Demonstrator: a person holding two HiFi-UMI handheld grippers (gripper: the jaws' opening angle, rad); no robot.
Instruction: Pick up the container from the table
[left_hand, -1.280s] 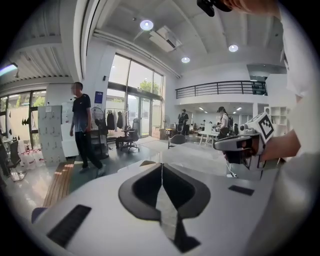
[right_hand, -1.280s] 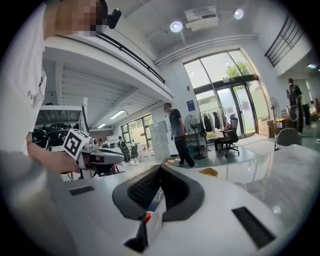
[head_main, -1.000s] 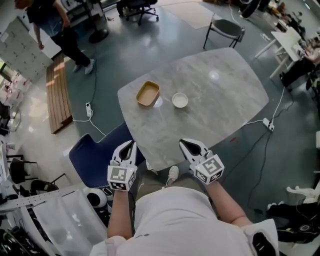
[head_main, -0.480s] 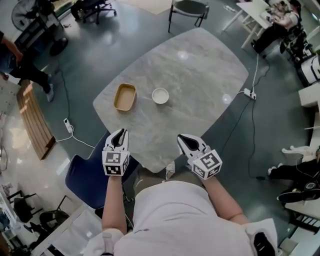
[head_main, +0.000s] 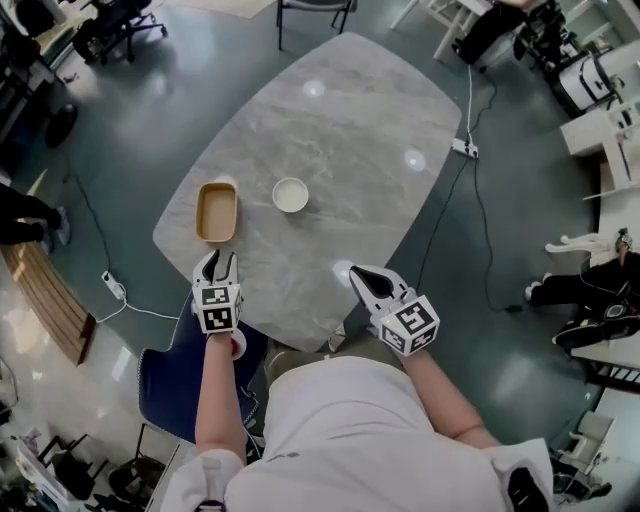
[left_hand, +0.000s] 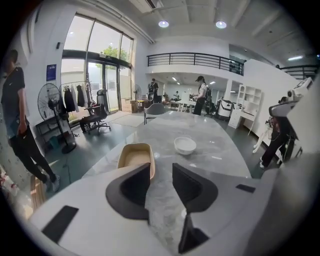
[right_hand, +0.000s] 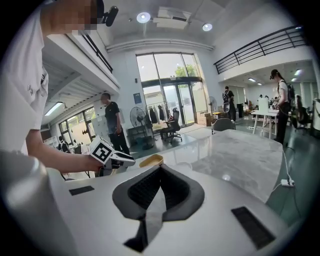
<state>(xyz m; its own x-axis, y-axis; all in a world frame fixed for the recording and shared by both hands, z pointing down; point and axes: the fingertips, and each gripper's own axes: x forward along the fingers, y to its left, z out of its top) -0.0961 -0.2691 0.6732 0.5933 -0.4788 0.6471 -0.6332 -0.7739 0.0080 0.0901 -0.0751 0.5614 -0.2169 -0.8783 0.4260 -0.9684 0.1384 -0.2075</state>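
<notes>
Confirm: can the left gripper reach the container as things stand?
Probably yes. The left gripper, whose empty jaws have just been opening, sits just short of the container; only bare table lies between.

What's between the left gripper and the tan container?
Only bare marble table separates the left gripper from the tan container, clearest in the left gripper view; its jaws have just been opening, nothing between them.

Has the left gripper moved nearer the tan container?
Yes. The left gripper advanced over the table toward the tan container; its jaws have just been opening, nothing between them.
</notes>
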